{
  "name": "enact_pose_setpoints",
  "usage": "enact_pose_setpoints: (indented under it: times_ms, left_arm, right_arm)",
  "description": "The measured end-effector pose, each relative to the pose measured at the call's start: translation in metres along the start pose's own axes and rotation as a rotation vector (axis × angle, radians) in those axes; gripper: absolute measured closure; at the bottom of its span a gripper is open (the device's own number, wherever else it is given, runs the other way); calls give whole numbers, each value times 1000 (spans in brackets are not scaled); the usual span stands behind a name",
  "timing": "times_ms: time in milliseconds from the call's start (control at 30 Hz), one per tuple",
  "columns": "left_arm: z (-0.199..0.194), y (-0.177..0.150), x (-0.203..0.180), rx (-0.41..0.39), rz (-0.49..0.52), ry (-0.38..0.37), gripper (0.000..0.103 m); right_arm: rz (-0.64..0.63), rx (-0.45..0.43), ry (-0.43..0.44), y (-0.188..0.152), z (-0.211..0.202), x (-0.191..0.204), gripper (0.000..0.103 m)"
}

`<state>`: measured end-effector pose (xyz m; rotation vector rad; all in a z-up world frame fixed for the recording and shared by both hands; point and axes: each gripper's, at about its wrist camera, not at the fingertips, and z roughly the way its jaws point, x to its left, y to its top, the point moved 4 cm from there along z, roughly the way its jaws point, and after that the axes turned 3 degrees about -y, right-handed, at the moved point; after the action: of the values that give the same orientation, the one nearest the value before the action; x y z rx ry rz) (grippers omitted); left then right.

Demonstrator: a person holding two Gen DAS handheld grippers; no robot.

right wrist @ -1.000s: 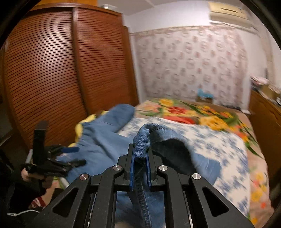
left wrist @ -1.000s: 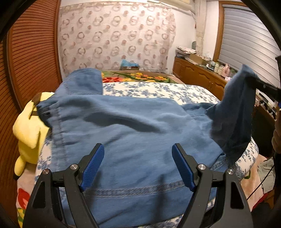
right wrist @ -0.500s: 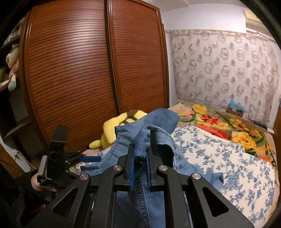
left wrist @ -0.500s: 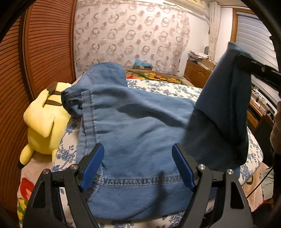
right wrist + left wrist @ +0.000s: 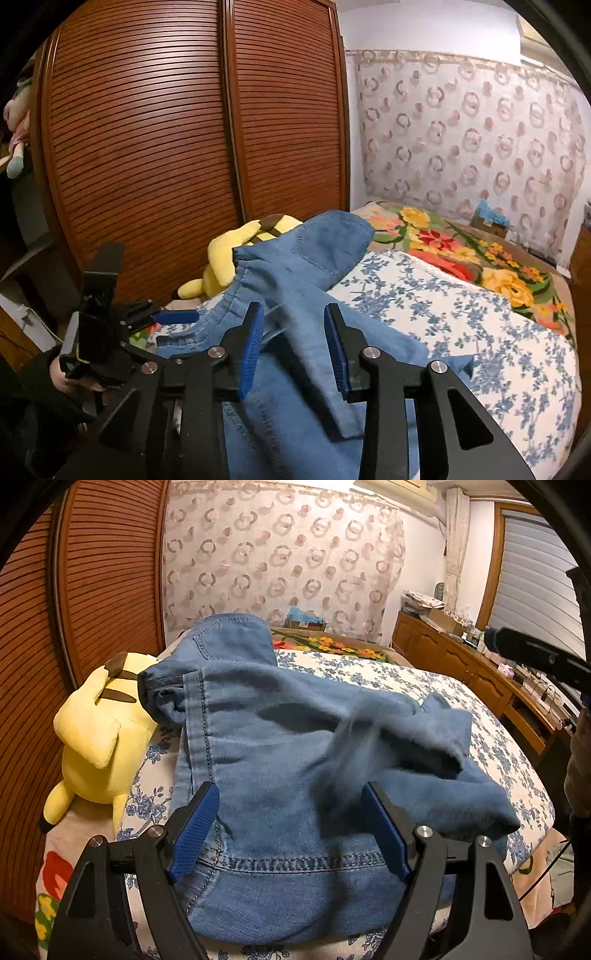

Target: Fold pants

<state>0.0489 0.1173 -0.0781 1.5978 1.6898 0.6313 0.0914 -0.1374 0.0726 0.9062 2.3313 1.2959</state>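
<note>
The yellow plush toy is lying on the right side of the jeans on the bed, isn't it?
Not right. In the left wrist view the yellow plush toy lies on the left side of the jeans on the bed.

The room was lit warmly and rather dimly from above, with the brightest patch on the white wall [image 5: 424,26] near the ceiling and soft shadows lying in the folds of the jeans [image 5: 266,760]. Both fisheye views bent the wardrobe doors [image 5: 184,129] into curves and faded to black at the corners. A smear of motion blur crossed the denim between the left tongs [image 5: 291,830], perhaps falling cloth, while the bedspread [image 5: 461,314] stayed fairly sharp.
</note>
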Motion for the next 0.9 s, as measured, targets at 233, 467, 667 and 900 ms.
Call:
enact_pose_setpoints:
  times_ms: [233, 467, 667, 900]
  left_arm:
    - [1, 0, -4, 1, 9, -11, 23]
    - [15, 6, -20, -6, 66, -61, 24]
    - [39, 8, -29, 43, 123, -45, 58]
    - [49, 4, -26, 62, 125, -38, 68]
  right_arm:
    - [20, 40, -78, -22, 1, -11, 66]
    - [64, 128, -128, -45, 16, -20, 62]
    - [134, 195, -131, -58, 22, -22, 58]
    - [204, 240, -90, -68, 26, -7, 57]
